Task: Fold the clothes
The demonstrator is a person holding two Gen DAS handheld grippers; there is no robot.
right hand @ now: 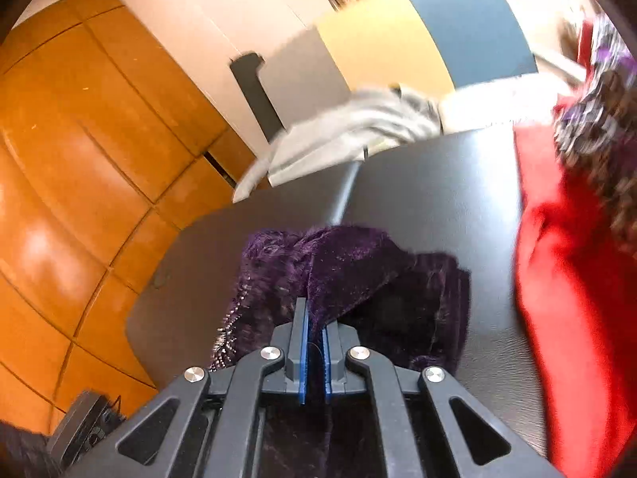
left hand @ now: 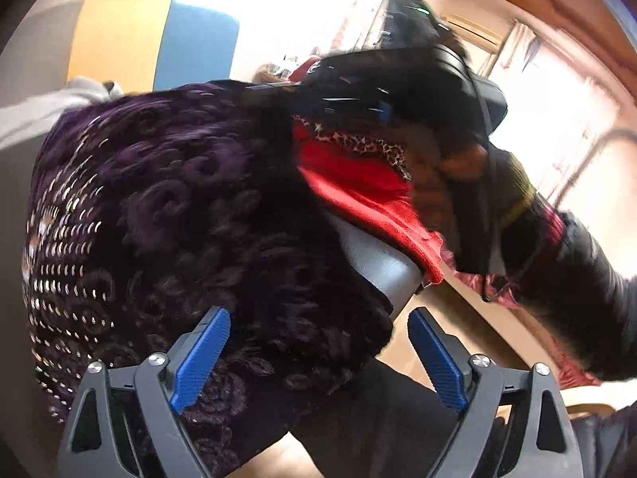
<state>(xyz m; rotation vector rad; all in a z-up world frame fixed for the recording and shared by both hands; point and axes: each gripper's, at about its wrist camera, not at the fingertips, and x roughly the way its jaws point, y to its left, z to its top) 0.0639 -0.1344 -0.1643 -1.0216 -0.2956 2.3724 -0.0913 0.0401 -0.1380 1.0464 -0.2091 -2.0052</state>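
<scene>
A dark purple velvet garment (left hand: pixel 167 207) with swirl texture and silver sequins fills the left wrist view, draped over a grey table. My left gripper (left hand: pixel 318 322) stands open just above its near edge, blue pads wide apart, nothing pinched. In the right wrist view my right gripper (right hand: pixel 314 314) is shut on a bunched fold of the purple garment (right hand: pixel 350 267), which hangs forward from the pads above the dark table (right hand: pixel 418 183). A red garment (right hand: pixel 565 263) lies at the right, and a red cloth (left hand: pixel 358 187) with leopard trim shows behind the purple one.
A person in dark sleeves (left hand: pixel 577 279) leans in at the right of the left view. A light grey garment (right hand: pixel 358 119) lies at the table's far edge. Orange wooden floor (right hand: pixel 79 159) lies left of the table. A yellow and blue panel (left hand: pixel 151 40) stands behind.
</scene>
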